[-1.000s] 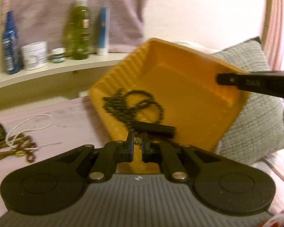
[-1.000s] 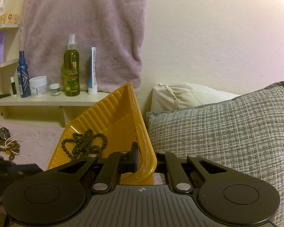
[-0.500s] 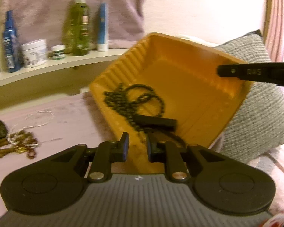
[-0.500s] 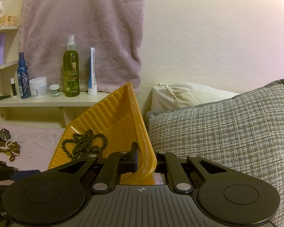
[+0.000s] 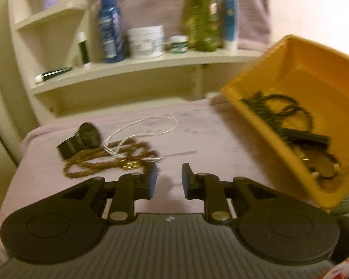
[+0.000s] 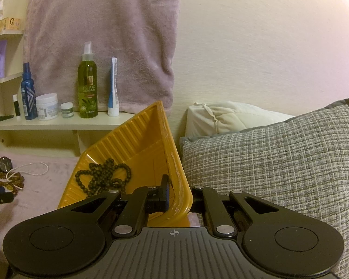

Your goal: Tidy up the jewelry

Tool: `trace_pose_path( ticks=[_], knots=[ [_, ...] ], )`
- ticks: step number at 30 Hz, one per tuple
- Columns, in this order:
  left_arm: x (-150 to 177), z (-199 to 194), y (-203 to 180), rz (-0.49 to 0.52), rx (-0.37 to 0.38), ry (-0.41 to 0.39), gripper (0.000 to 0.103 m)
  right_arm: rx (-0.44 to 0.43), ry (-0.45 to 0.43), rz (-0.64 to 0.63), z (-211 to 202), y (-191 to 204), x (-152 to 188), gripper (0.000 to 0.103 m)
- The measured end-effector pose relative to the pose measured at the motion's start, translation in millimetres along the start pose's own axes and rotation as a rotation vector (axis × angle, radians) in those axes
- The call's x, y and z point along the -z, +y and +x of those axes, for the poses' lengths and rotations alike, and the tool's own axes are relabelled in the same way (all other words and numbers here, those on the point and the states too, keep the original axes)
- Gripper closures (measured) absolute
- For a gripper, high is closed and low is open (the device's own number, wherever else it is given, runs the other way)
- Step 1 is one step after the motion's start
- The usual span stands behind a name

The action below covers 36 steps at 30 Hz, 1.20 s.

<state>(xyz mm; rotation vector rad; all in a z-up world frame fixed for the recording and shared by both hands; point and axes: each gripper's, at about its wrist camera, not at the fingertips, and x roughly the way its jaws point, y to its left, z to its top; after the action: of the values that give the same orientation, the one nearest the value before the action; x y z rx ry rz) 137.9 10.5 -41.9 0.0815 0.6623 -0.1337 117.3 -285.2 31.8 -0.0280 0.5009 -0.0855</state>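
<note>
Partly done, judging by where the pieces lie. Already in the yellow tray (image 5: 318,74): a dark bead necklace (image 5: 274,109), a black bar-shaped piece (image 5: 307,137) and, lower down, something brown and rounded, too blurred to name. Tray tilted up on edge, at 2 o'clock in the left wrist view, leaning near a grey cushion (image 6: 279,162).

Right gripper (image 6: 178,198) with fingers pinching the tray's near rim, one finger inside the wall, the other outside.

Left gripper (image 5: 168,179) with fingers spread apart and holding nothing, low over the pink-covered bed (image 5: 209,139).

Still to be gathered, at 10 o'clock from the left gripper: a black wristwatch (image 5: 81,139), a brown bead strand (image 5: 109,160) and a thin white chain (image 5: 149,127), tangled together in one small heap, just beside the left finger tip.

Behind, a shelf (image 6: 65,123) of bottles and jars, not part of the job
</note>
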Motion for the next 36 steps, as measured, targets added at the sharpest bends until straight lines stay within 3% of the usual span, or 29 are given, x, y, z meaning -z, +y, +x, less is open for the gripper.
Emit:
trace_pose_path(
  ticks=[17,20,21,28,36],
  knots=[
    [0,41,3,0.027,-0.065,0.028,0.082,0.005,0.007,-0.011,4,-1,0,0.095],
    [-2,42,2,0.045,-0.057,0.037,0.095,0.005,0.007,-0.011,4,-1,0,0.095],
    [-2,40,2,0.05,-0.061,0.037,0.099,0.004,0.007,-0.011,4,-1,0,0.095],
    [1,19,10,0.037,-0.055,0.031,0.099,0.001,0.004,-0.009,3,-1,0,0.095],
    [-16,-13,34,0.014,-0.043,-0.036,0.099,0.001,0.002,-0.009,3,0,-1,0.095]
  ],
)
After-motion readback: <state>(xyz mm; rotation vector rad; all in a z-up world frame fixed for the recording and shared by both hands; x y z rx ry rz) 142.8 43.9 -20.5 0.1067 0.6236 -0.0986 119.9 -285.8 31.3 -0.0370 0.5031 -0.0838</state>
